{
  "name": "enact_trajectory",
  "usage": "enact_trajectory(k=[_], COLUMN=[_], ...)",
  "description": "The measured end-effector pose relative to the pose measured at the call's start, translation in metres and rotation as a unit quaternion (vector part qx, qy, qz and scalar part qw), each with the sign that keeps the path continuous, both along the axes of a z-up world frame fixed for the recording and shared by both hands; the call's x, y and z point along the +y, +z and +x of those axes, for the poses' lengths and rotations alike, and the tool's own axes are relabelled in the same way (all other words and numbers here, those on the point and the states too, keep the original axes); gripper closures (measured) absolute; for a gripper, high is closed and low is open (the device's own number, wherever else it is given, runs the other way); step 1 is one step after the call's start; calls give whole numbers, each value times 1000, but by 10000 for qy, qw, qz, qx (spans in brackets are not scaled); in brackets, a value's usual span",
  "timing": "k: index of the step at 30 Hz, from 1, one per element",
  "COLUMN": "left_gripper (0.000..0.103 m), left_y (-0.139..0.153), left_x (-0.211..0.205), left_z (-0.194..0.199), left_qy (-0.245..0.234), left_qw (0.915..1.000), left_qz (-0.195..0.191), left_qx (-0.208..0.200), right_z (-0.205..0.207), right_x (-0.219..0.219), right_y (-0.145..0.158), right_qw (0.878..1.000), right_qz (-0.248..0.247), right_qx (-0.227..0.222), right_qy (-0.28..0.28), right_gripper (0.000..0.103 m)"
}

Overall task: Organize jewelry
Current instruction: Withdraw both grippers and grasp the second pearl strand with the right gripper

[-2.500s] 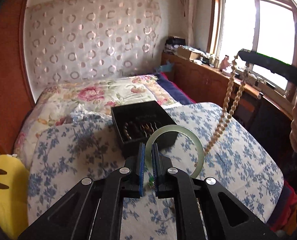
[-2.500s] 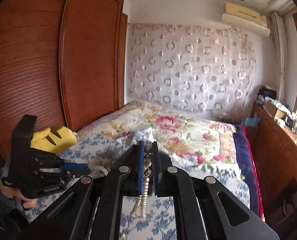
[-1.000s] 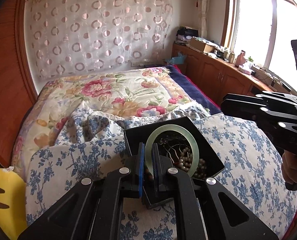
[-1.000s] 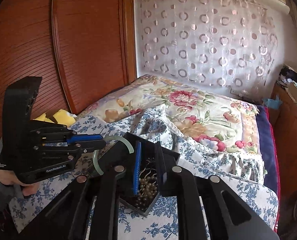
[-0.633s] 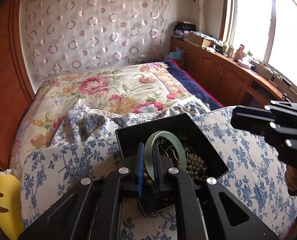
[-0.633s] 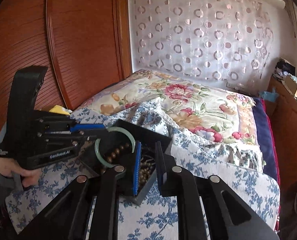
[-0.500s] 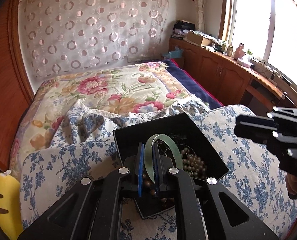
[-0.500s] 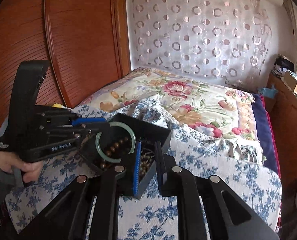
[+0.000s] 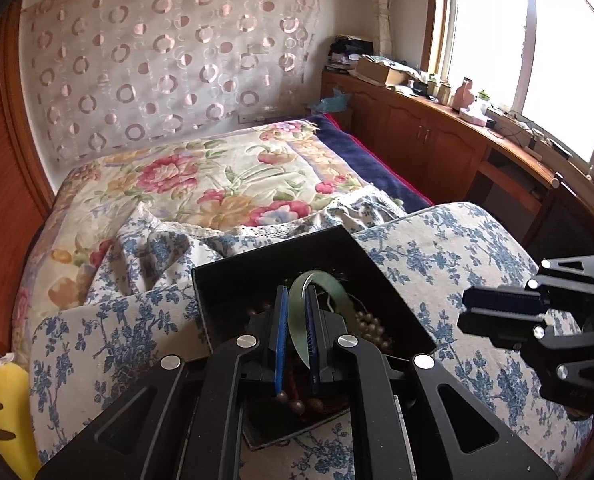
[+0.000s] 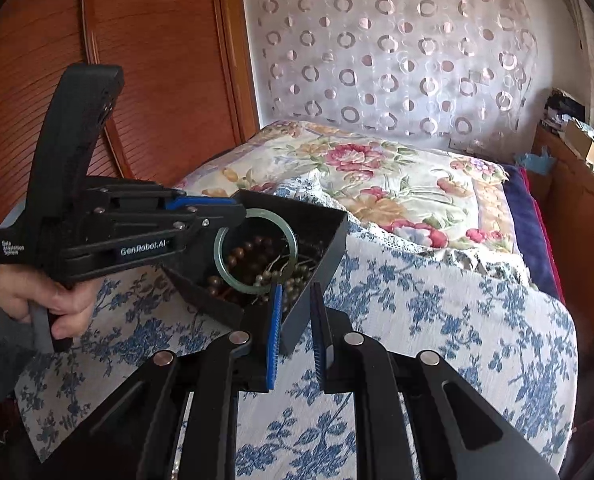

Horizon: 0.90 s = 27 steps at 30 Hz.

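Note:
A black open box (image 9: 233, 280) (image 10: 331, 236) sits on the blue-flowered bed cover. It holds brown wooden beads (image 10: 249, 256) and a pearl string (image 9: 371, 328). My left gripper (image 9: 295, 316) (image 10: 239, 216) is shut on a pale green jade bangle (image 9: 333, 286) (image 10: 296, 246), which hangs down inside the box over the beads. My right gripper (image 10: 296, 300) (image 9: 463, 314) hovers just off the box's near right corner. Its jaws stand a little apart, with nothing gripped between them. A person's hand (image 10: 53, 300) holds the left gripper's handle.
The box rests on a folded blue-flowered cover (image 10: 437, 320) atop a floral quilt (image 9: 217, 184). A wooden wardrobe (image 10: 157, 80) stands at the left and a yellow cushion (image 9: 1, 400) lies by it. Cluttered wooden cabinets (image 9: 437, 136) run under the window.
The pearl string my right gripper held earlier now lies in the box, and that gripper has sunk and drawn back. My left gripper has brought the bangle down into the box.

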<state>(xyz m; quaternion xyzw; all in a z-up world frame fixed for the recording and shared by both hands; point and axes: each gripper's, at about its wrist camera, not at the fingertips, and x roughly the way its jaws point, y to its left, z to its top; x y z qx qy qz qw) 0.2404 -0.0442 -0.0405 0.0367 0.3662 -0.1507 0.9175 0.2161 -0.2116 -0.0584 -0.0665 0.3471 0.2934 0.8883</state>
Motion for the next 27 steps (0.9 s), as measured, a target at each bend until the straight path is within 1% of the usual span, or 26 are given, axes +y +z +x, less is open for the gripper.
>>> enact_trajectory(k=[7,12,13,14,15,22,25,26,27], left_gripper=[95,94,92,82,76,74,70,69,68], left_y=[11,13,13,13,12,-5,-13,-17,-19], left_x=[1,5,6,8,9,21,27,30,31], left_z=[-14,-34,-39,-46,-51,-89,-100,-104,-107], left_qy=[-48,-51,-44,-41,-49,-19,22,49,70], left_qw=[9999,9998,9998,9998,9997,9999,10000,10000,9999], left_qz=[-29,-55,-57,-66,-75,-60,-85,-78,-67], left_qx=[-123,-177,-189,-206,-217,-103,-2,36,67], right_z=[-15,-36,-39,-44,-48,-75,-87,-90,-94], right_x=[-4,-6,-6,-6,-5,2,10,12,15], right_y=[-5,-13,-13,-15,-16,-33,-40,-43,-45], right_qw=[9999,9998,9998,9998,9997,9989,9981,9979,9976], right_qz=[20,-6,-4,-4,-7,-93,-157,-168,-169], right_qx=[103,177,196,220,237,437,530,552,590], right_qy=[-44,-33,-22,-5,6,155,272,294,326], right_gripper=[87,87,87,87,87,87,87,86,80])
